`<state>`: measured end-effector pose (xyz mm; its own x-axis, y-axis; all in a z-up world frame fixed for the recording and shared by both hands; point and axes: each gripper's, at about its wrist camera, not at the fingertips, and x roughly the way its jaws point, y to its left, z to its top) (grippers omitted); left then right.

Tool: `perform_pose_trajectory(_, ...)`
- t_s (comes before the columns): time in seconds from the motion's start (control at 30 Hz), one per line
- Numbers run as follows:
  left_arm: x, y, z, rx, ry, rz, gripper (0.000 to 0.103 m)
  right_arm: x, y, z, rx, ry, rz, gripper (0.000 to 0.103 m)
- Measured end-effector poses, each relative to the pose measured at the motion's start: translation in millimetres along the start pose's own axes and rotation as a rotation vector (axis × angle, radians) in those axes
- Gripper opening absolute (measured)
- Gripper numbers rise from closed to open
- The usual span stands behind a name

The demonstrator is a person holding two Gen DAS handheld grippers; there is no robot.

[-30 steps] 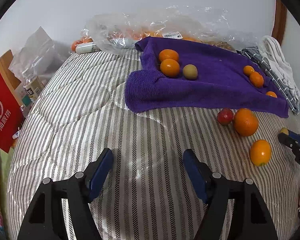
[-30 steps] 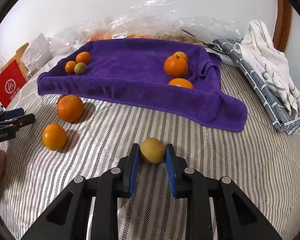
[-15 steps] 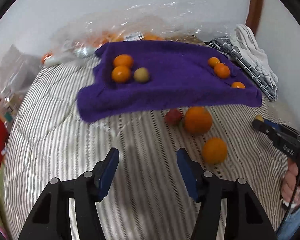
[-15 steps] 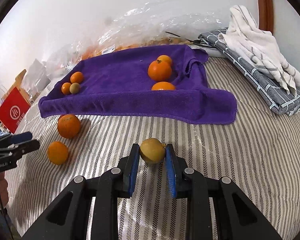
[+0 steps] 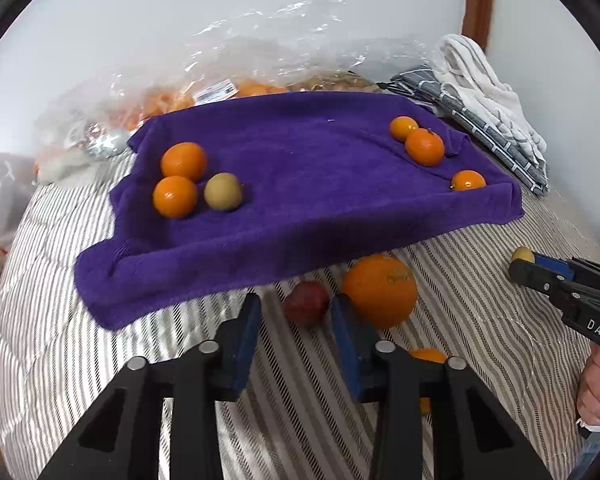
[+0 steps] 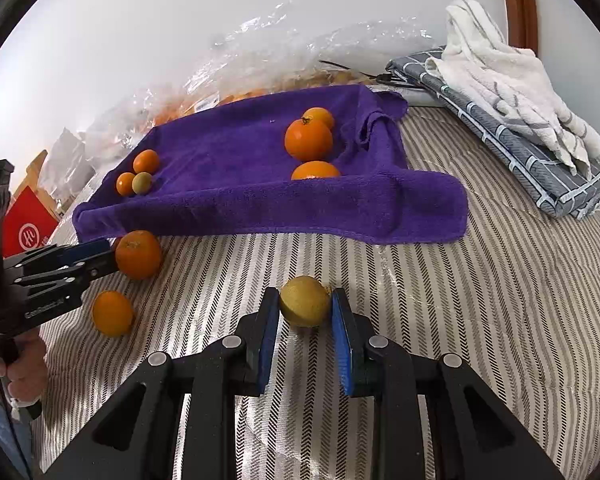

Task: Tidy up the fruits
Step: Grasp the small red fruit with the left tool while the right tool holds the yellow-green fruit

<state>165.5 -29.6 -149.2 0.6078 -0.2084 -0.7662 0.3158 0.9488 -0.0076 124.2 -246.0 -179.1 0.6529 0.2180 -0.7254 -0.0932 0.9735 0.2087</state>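
**Left jaws close in around the red fruit**

The left gripper [image 5: 296,316] has swung across the striped bed [image 5: 100,340] from bare quilt to the loose fruit by the near edge of the purple towel [image 5: 300,184], and its jaws have just been closing. They now stand narrow with the red fruit [image 5: 306,307] between the tips; whether the pads press it yet I cannot tell. The big orange [image 5: 380,290] sits just beside the right finger. That suggests the red fruit is the next to go up onto the towel, where two clusters already lie.

The right gripper [image 6: 306,308] is pinching a yellow-green fruit [image 6: 305,300] above the quilt, unchanged, short of the towel's near edge.

Readable writing: "DAS" on the right gripper's body, and a red box [image 6: 26,232] with a white circular logo at the bed's left edge. The sticker on the plastic bag [image 5: 216,92] is illegible.
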Motion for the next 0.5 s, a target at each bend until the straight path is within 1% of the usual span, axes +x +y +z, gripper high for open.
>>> perform_pose_trajectory(0.03, 2.3, -0.4, 0.0, 0.004, -0.001, -0.004, 0.028, 1.1, 0.0, 0.1, -0.001, 0.004, 0.002, 0.026)
perform_pose_trajectory(0.07, 5.1, -0.5, -0.5, 0.005, 0.003, -0.01, 0.024, 1.9, 0.4, -0.1, -0.003, 0.007, 0.001, 0.026)
perform_pose_trajectory(0.1, 5.7, 0.0, 0.1, 0.001, 0.005, -0.015, 0.023, 1.8, 0.4, -0.3, -0.005, 0.006, 0.004, 0.026)
perform_pose_trajectory(0.17, 1.9, 4.7, 0.0, -0.028, -0.016, -0.064, 0.023, 1.2, 0.1, -1.0, -0.003, 0.001, 0.01, 0.026)
perform_pose_trajectory(0.33, -2.9, 24.6, -4.1, -0.139, -0.045, -0.13, 0.023, 1.1, -1.1, -0.7, -0.001, 0.0, 0.023, 0.026)
perform_pose_trajectory(0.43, -5.4, 34.2, -6.5, -0.185, -0.063, -0.122, 0.023, 1.5, -0.3, -0.8, -0.006, 0.001, 0.029, 0.026)
perform_pose_trajectory(0.5, -9.0, 37.6, -7.6, -0.197, -0.085, -0.105, 0.023, 1.5, 0.6, -0.8, -0.01, 0.001, 0.038, 0.026)
